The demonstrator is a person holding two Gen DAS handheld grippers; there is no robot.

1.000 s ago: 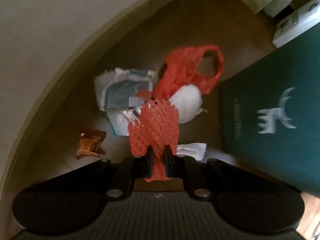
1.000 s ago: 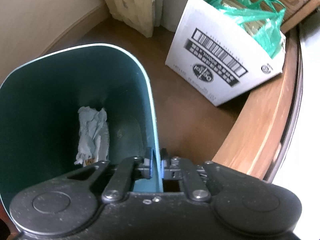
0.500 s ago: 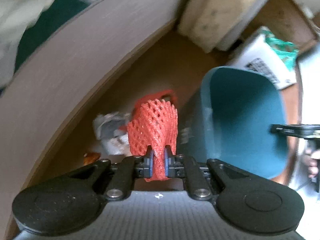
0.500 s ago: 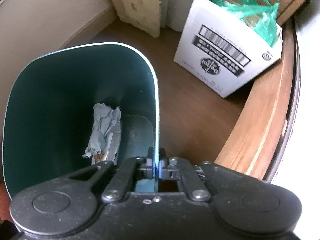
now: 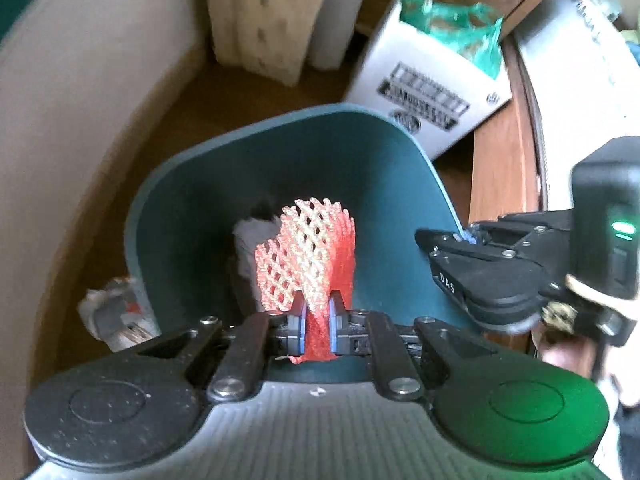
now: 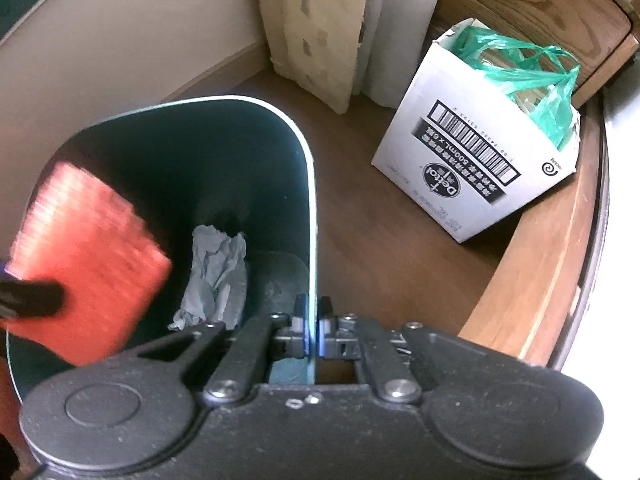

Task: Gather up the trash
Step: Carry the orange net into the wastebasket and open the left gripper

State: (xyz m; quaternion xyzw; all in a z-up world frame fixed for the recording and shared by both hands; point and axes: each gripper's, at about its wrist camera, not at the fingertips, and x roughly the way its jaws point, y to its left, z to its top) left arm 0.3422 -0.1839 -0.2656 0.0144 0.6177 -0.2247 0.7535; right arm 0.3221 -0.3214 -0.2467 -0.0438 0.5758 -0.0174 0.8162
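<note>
My left gripper (image 5: 317, 318) is shut on a red foam fruit net (image 5: 308, 256) and holds it over the open mouth of the dark green trash bin (image 5: 192, 184). The net shows blurred at the bin's left side in the right wrist view (image 6: 84, 256). My right gripper (image 6: 313, 320) is shut on the bin's right rim (image 6: 311, 200); it shows in the left wrist view (image 5: 464, 236). Crumpled grey paper (image 6: 216, 276) lies inside the bin.
A white cardboard box (image 6: 472, 176) with a green plastic bag (image 6: 528, 76) stands on the brown floor behind the bin. Crumpled paper trash (image 5: 116, 312) lies on the floor left of the bin. A beige wall curves along the left; a wooden edge (image 6: 540, 280) runs on the right.
My left gripper has carried the red net from the floor trash pile up and over the bin's opening. My right gripper still holds the rim, and the bin has tilted more upright.
</note>
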